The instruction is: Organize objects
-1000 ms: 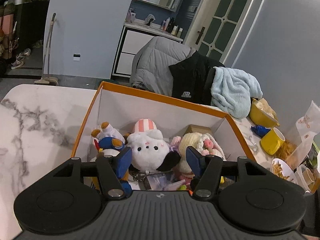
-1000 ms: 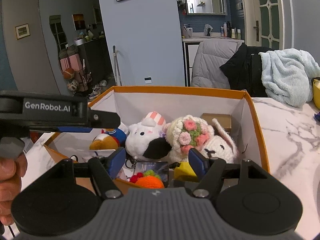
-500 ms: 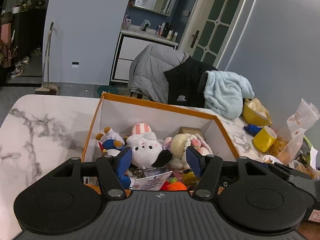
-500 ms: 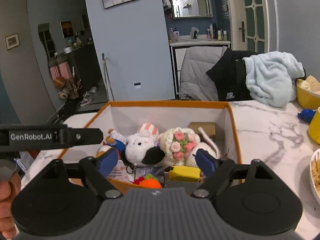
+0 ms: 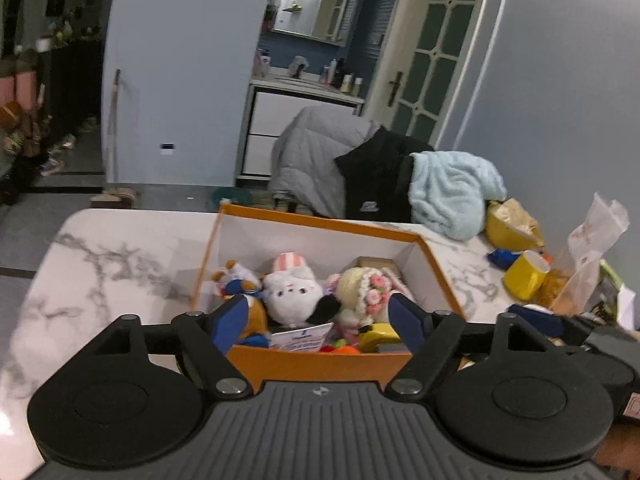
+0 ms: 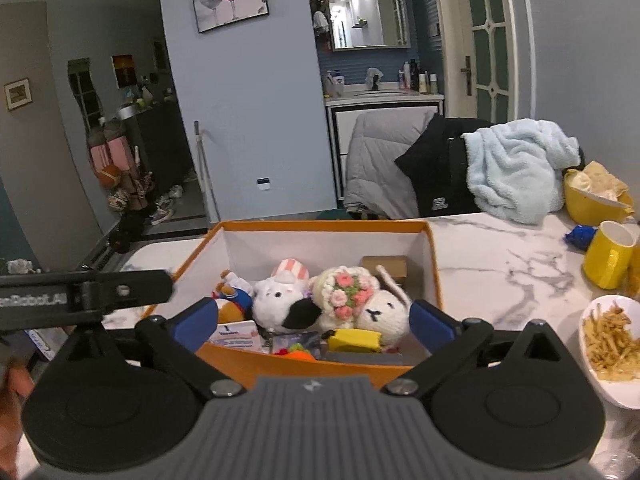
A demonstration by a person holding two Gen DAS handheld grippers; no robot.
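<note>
Inside orange box [image 6: 316,364]: plush toys [image 6: 280,300], cards [image 6: 236,336].

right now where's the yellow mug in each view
Left wrist view: the yellow mug lies at the right on the marble table, right of the orange box.
Right wrist view: the mug stands at the far right edge, above the plate of fries.
Shared landmark: the light blue fleece behind the table.
</note>
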